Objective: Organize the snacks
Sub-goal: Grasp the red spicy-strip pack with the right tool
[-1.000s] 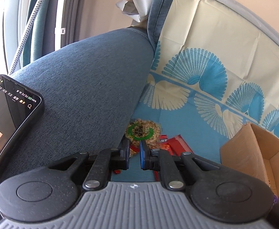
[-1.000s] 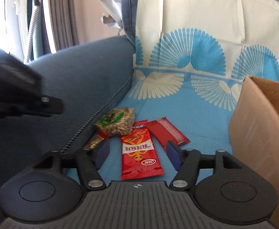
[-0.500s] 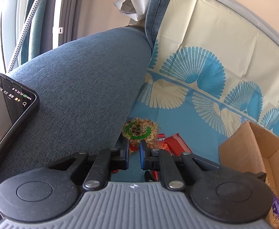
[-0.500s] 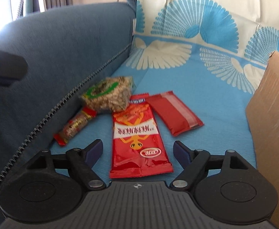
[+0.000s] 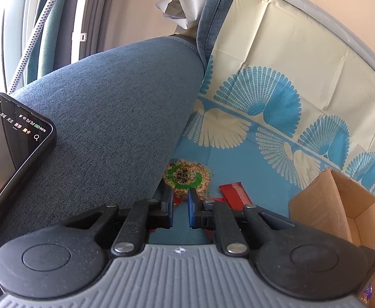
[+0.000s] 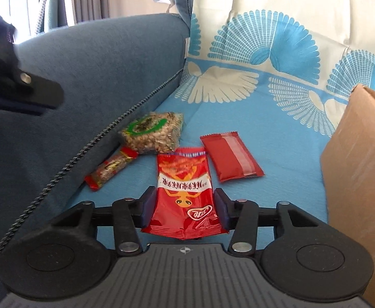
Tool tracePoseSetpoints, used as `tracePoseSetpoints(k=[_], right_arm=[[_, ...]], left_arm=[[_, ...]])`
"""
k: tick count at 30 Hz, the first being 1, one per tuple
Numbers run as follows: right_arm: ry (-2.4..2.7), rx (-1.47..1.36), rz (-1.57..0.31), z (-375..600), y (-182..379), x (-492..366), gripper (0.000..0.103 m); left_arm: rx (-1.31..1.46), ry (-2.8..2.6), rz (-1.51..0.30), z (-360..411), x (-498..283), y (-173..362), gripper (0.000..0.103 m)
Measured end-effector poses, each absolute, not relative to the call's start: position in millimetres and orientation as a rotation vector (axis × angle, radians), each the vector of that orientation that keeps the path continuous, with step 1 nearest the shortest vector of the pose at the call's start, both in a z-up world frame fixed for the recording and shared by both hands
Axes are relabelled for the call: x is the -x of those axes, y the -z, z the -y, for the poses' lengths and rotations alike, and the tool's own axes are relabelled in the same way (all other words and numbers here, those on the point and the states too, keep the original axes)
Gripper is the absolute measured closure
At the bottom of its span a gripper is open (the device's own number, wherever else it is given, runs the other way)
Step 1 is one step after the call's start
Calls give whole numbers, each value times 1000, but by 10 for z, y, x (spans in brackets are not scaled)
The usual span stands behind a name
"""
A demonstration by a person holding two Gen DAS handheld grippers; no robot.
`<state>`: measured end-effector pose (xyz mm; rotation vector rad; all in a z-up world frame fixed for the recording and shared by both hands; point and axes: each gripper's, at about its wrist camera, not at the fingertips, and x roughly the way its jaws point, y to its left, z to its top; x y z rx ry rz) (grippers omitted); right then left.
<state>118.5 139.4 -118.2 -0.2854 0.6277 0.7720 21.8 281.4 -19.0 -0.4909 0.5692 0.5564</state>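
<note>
Right gripper [image 6: 185, 205] low over the blue seat cloth [image 6: 285, 138], jaws closing around the near end of a red snack packet [image 6: 183, 192]; dark blue pads [image 6: 147, 205] standing at both long edges of the packet, whether pressing yet cannot be told. Glossy crinkled foil on that packet, white band of lettering across the middle, crimped seam nearest the camera, far end resting on the cloth. Just right of it, apart, a plain red pillow-shaped wrapper [image 6: 230, 157] with a pale stripe. Beyond the packet's far left corner, a clear bag of seeds [image 6: 152, 133] with a green ring label, lumpy and shiny. Left of that, against the armrest, a slim red stick-shaped wrapper [image 6: 110, 168]. Open brown cardboard box [image 6: 359, 169] at the right, matte and flat-walled.

Left gripper [image 5: 180, 202] held above the sofa armrest [image 5: 110, 118], jaws nearly together, nothing between them. Woven grey-blue fabric on the armrest, corded piping along its seam. Black phone [image 5: 10, 143] with lit screen at the left edge. Creased cloth with blue and cream fan motifs draped over seat and backrest.
</note>
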Motion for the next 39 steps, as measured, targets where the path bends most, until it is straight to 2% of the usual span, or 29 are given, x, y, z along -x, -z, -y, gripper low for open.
tracePoseSetpoints(k=[9,13,17,20,23,29,34,39], right_arm=[[-755,397,-661,-1044,1121,-859,55],[-749,353,-639,-864,1035,-749,55],[-738,343,-718,-715,1132,-699,54],[-756,331,-706,-709,1107,-687,52],[-756,355,-664,-746,1122,-676,42],[-764,373,-693,-860,1220,-752,41],[-749,361,-742,-880,1294,-825,53],[-738,340,-727,-869,1288,-847,55]], left_arm=[[486,-533,-593,-2756,-265,225,91],[466,-526,-602,-2712,-304,236,91],[467,-525,-605,-2709,-333,253,91],[461,-521,-607,-2698,-365,259,91],[445,-519,-615,-2683,-400,269,91],[446,-525,-622,-2687,-460,288,91],[454,-536,-633,-2720,-542,316,90],[443,-534,-636,-2699,-647,327,90]])
